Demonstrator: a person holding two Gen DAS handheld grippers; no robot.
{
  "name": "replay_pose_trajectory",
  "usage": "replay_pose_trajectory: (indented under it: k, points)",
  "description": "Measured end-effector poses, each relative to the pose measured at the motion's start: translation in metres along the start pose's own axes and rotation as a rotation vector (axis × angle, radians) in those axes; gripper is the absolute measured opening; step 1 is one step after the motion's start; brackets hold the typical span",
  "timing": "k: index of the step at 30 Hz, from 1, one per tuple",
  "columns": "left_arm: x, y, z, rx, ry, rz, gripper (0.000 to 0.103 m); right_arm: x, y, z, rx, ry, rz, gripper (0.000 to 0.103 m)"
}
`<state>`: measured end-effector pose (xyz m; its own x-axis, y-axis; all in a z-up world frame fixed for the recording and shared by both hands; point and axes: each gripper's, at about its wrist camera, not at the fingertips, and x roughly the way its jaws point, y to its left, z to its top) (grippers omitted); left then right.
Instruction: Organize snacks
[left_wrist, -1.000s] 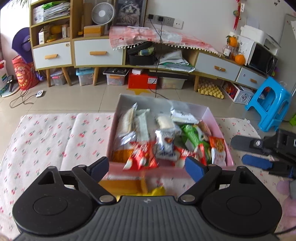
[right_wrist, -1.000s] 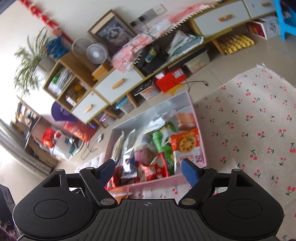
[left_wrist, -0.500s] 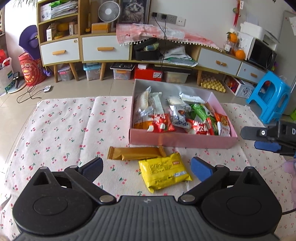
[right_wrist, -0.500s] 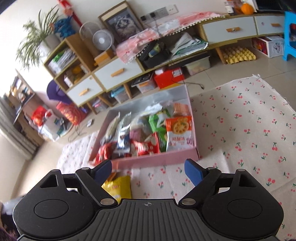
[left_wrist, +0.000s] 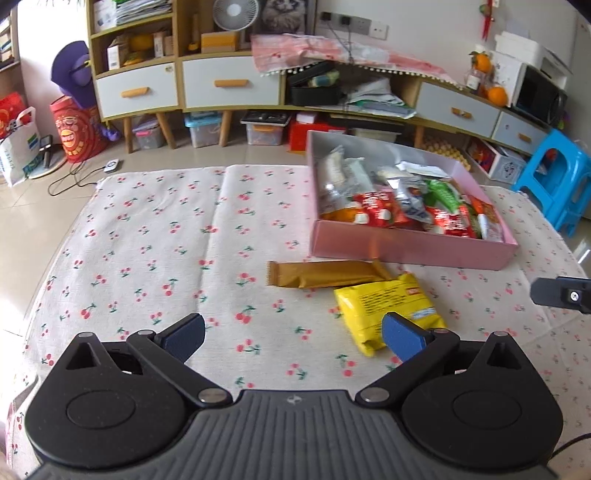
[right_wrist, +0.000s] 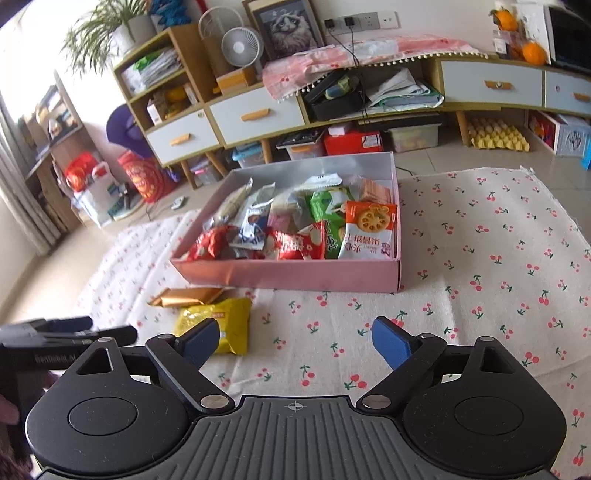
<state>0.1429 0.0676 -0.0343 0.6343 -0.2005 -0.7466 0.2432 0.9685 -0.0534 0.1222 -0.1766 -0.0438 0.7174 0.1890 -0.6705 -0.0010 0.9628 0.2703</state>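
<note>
A pink box (left_wrist: 406, 254) full of several snack packets stands on the cherry-print cloth (left_wrist: 166, 240); it also shows in the right wrist view (right_wrist: 295, 273). In front of it lie a gold bar packet (left_wrist: 325, 274) and a yellow packet (left_wrist: 388, 310), also in the right wrist view: gold packet (right_wrist: 184, 296), yellow packet (right_wrist: 218, 321). My left gripper (left_wrist: 293, 338) is open and empty, above the cloth left of the yellow packet. My right gripper (right_wrist: 293, 341) is open and empty, above the cloth in front of the box.
A low cabinet with drawers (left_wrist: 229, 86) and storage bins stands behind the cloth. A blue stool (left_wrist: 554, 177) stands at the right. The right gripper's tip (left_wrist: 561, 295) shows at the right edge; the left gripper (right_wrist: 66, 334) shows at the left.
Both grippers have pulled back from the box and stayed open. The gold and yellow packets have come into full view in front of the box. The left view has shifted leftward.
</note>
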Motion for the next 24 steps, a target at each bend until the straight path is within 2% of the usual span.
replay_pose_trajectory:
  k: [7, 12, 19, 21, 24]
  points:
    - [0.015, 0.01, -0.002, -0.047, 0.01, 0.015, 0.102, 0.007, 0.01, -0.003, -0.056, 0.0, 0.003, 0.092]
    - [0.023, 0.014, -0.003, -0.059, 0.008, 0.035, 0.102, 0.011, 0.01, -0.003, -0.064, -0.011, 0.01, 0.097]
    - [0.035, 0.017, 0.001, -0.109, -0.001, 0.019, 0.101, 0.028, 0.015, -0.006, -0.083, 0.032, 0.009, 0.097]
    - [0.041, 0.018, 0.004, -0.142, 0.007, 0.01, 0.1, 0.032, 0.019, -0.009, -0.096, 0.042, 0.008, 0.097]
    - [0.045, 0.025, 0.007, -0.249, 0.031, -0.015, 0.099, 0.039, 0.025, -0.011, -0.117, 0.059, 0.009, 0.097]
